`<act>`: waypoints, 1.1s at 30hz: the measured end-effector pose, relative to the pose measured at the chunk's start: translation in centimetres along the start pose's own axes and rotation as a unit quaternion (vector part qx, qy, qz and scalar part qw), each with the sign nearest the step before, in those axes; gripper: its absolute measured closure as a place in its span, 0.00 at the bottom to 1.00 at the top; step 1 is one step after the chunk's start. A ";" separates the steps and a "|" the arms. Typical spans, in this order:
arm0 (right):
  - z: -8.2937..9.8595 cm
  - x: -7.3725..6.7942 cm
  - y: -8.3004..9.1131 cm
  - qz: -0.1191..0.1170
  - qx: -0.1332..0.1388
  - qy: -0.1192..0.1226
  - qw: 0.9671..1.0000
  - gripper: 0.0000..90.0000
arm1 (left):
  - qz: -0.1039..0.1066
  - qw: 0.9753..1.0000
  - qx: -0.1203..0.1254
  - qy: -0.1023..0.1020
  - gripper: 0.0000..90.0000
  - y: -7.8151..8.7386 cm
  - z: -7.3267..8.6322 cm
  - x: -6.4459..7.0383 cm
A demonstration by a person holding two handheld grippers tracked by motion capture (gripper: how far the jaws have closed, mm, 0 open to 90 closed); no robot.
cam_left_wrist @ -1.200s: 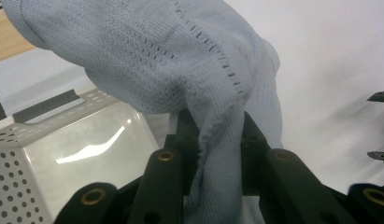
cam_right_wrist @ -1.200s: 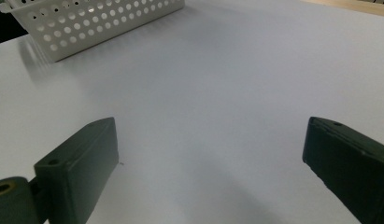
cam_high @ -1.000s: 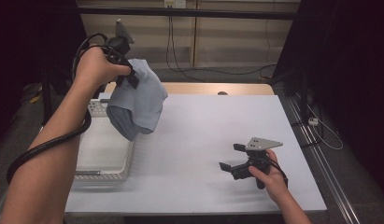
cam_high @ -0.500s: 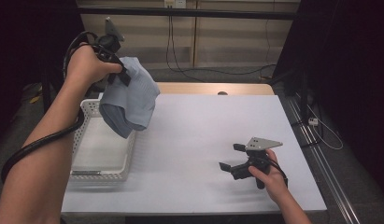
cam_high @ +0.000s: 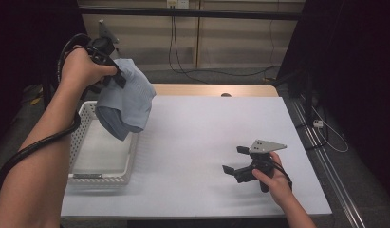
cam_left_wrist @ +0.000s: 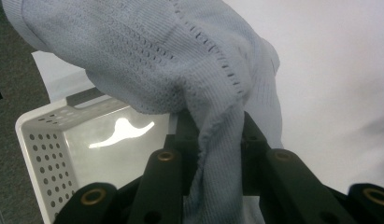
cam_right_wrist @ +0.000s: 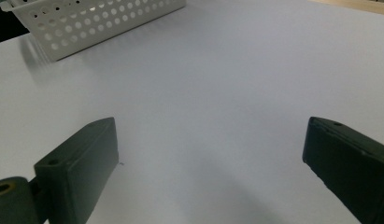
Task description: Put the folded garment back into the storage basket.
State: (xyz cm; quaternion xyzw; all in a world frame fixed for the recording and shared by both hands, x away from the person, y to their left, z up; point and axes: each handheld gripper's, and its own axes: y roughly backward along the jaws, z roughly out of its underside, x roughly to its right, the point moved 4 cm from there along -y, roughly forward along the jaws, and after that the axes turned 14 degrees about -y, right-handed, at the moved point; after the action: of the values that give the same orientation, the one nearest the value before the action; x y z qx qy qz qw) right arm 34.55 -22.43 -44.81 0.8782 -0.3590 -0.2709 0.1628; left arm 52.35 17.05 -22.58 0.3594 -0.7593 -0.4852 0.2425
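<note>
Two hand-held grippers: one is held in each hand.
Left hand-held gripper (cam_high: 117,76): raised, clamped on a bunched light blue knitted cloth (cam_high: 124,99).
Cloth: hung above the white perforated basket (cam_high: 78,142).
Right hand-held gripper (cam_high: 234,159): jaws spread apart, held low over the white bench (cam_high: 207,128).

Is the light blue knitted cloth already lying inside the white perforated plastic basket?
No, the light blue knitted cloth hangs clamped in the left gripper, above the white perforated plastic basket.
</note>
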 end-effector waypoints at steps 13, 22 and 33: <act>0.0 0.0 0.0 -0.001 0.000 0.001 1.000 0.04 | -0.008 1.000 0.003 0.003 0.84 -0.5 0.3 -1.0; 0.0 0.0 -0.1 -0.003 -0.001 0.001 1.000 0.04 | -0.008 1.000 0.003 0.009 0.84 -0.9 0.8 -1.5; 0.0 -0.2 -0.1 -0.005 -0.001 0.004 1.000 0.04 | -0.011 1.000 0.001 0.015 0.84 -1.4 1.3 -2.2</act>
State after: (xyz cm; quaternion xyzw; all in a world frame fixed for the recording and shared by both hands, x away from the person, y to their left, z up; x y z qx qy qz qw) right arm 34.49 -22.23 -44.80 0.8808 -0.3535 -0.2689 0.1641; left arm 53.25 19.13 -24.44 0.3752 -0.7522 -0.4814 0.2484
